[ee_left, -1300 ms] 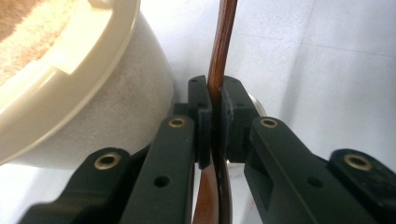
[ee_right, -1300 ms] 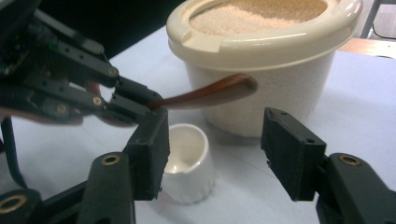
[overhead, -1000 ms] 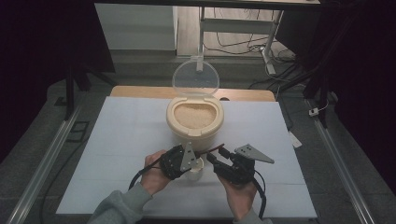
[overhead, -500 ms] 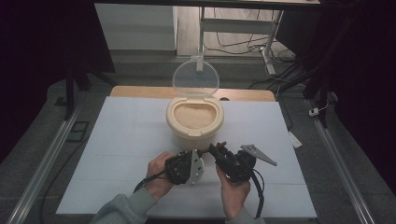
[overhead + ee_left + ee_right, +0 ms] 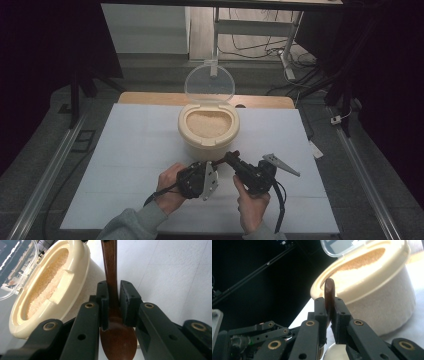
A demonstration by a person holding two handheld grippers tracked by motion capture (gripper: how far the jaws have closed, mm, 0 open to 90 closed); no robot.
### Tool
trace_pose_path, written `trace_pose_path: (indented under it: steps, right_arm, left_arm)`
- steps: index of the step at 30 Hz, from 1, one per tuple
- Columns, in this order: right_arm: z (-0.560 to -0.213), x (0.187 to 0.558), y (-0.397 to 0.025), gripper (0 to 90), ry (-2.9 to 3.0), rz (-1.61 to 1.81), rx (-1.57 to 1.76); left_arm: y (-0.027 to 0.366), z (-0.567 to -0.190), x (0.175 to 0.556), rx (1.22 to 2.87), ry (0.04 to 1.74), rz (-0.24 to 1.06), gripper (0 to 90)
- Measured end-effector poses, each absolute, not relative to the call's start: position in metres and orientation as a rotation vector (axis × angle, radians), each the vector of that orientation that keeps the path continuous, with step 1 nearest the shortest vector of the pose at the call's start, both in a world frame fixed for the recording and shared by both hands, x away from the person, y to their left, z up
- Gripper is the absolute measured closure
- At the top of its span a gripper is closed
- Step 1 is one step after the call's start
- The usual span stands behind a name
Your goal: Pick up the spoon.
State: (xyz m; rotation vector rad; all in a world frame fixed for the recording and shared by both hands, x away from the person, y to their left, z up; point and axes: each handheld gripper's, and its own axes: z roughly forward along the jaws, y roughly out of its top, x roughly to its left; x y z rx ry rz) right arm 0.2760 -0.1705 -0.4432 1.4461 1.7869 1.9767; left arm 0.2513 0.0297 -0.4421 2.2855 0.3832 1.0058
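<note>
One wooden spoon (image 5: 113, 290) is clamped by both tools: the left hand-held gripper (image 5: 207, 172) pinches its neck just above the bowl, the right hand-held gripper (image 5: 231, 157) its handle end. This looks like a hand-over; next, one must let go. Just beyond them on the desk (image 5: 125, 150) stands an open rice container (image 5: 207, 131), lid (image 5: 209, 84) raised, nothing between.
</note>
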Motion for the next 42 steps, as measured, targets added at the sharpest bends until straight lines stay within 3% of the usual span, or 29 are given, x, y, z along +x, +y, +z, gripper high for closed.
trace_pose_path:
  steps: [3, 5, 17, 32, 42]
  right_arm:
    - [-0.441, 0.277, -0.172, 83.5, 1.793, 2.007, 1.425]
    - [-0.438, 0.278, -0.174, 83.5, 1.792, 2.02, 1.392]
    - [-0.422, 0.279, -0.191, 83.5, 1.773, 2.065, 1.276]
    - [-0.408, 0.283, -0.212, 83.5, 1.748, 2.071, 1.187]
    - [-0.402, 0.285, -0.222, 83.5, 1.737, 2.095, 1.136]
  left_arm:
    - [0.033, -0.439, 0.252, 2.269, 0.385, 0.969, 75.5]
    - [0.036, -0.438, 0.252, 2.26, 0.384, 0.939, 67.0]
    - [0.091, -0.427, 0.247, 2.103, 0.543, 0.553, 38.1]
    - [0.178, -0.471, 0.243, 2.047, 0.819, 0.397, 27.3]
    - [0.219, -0.493, 0.24, 2.021, 0.955, 0.396, 25.9]
